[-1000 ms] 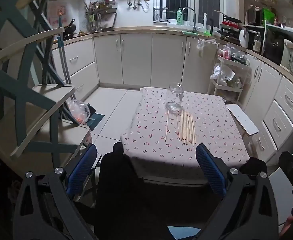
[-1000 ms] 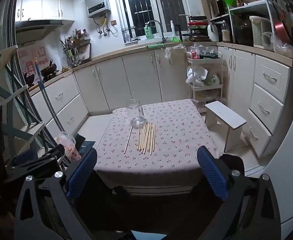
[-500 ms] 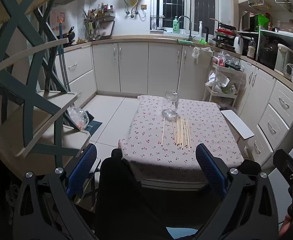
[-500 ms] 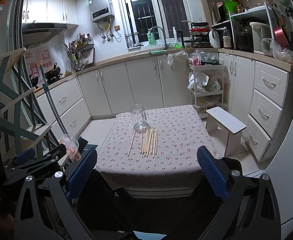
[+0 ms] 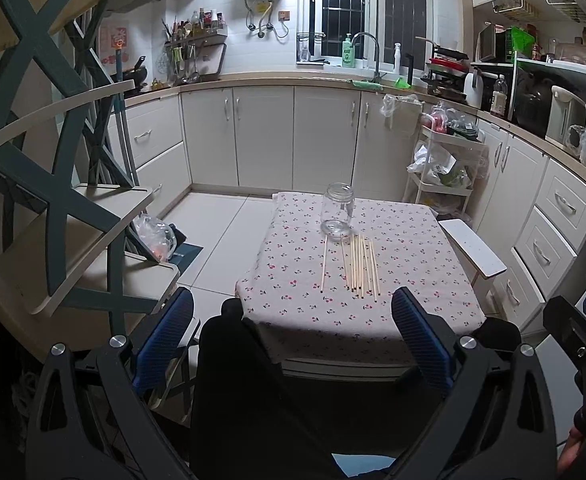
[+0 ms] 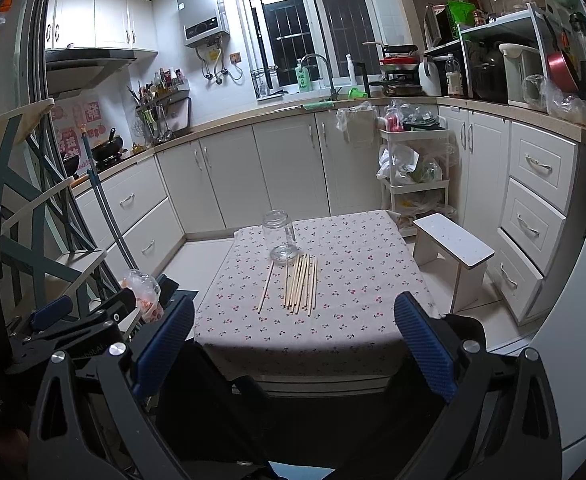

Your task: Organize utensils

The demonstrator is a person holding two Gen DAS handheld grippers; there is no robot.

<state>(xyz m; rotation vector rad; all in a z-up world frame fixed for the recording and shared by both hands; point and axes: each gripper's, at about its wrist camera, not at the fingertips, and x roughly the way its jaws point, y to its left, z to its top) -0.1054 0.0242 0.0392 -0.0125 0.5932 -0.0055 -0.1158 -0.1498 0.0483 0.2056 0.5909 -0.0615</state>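
- Nothing is sorted yet, by the look of it — the glass jar [image 5: 337, 214] stands upright and empty on the desk [image 5: 421, 280], near its far edge on the cherry-print cloth.
- Every one of the wooden chopsticks [image 5: 361, 268] lies flat on the cloth just in front of the jar; I see none inside it.
- Most sit in a loose bundle, roughly parallel, their far tips close to the jar's base.
- One single chopstick [image 5: 324, 265] lies apart, to the left of that bundle.
- Left gripper [image 5: 293, 336]: jaws spread wide, blue pads well apart, nothing between them.
- Right gripper [image 6: 295, 338]: same story — wide open and empty.
- Both hang short of the desk's near edge, well apart from the chopsticks, which lie ahead and roughly centred between the pads in each wrist view.
- In the right wrist view the left gripper shows at the lower left, off to the side of the desk.
- My read: the whole job remains — each chopstick has to be picked up from the cloth and stood in the jar.
- The approach has not closed in; the grippers need to travel forward over the near half of the desk first.
- A white stool [image 6: 453, 248] stands just beside the desk's right side, clear of the chopsticks.
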